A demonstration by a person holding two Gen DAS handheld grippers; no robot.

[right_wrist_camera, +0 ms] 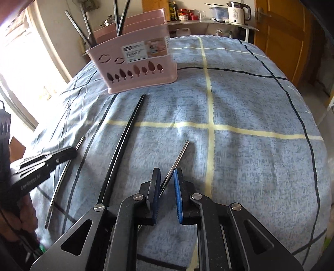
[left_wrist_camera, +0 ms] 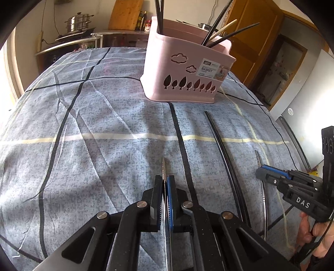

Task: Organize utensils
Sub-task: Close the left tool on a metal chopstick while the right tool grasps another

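Observation:
A pink basket (left_wrist_camera: 187, 62) (right_wrist_camera: 135, 62) stands at the far side of the blue checked cloth (left_wrist_camera: 94, 125), with several chopsticks upright in it. My left gripper (left_wrist_camera: 165, 180) is shut on a thin metal chopstick (left_wrist_camera: 163, 166), whose tip pokes out ahead of the pads. The right wrist view shows that same gripper (right_wrist_camera: 73, 150) at the left edge. My right gripper (right_wrist_camera: 167, 173) is low over the cloth. A second metal chopstick (right_wrist_camera: 181, 154) runs slantwise through the gap between its pads, which still stand apart. A long black chopstick (left_wrist_camera: 219, 141) (right_wrist_camera: 127, 133) lies on the cloth between the two grippers.
Behind the table a counter carries a steel pot (left_wrist_camera: 78, 21), bottles and a white kettle (right_wrist_camera: 237, 12). A wooden door (right_wrist_camera: 277, 41) is at the back right. The cloth drops off at the table's right edge (right_wrist_camera: 313, 166). A hand (left_wrist_camera: 321, 235) grips the right tool's handle.

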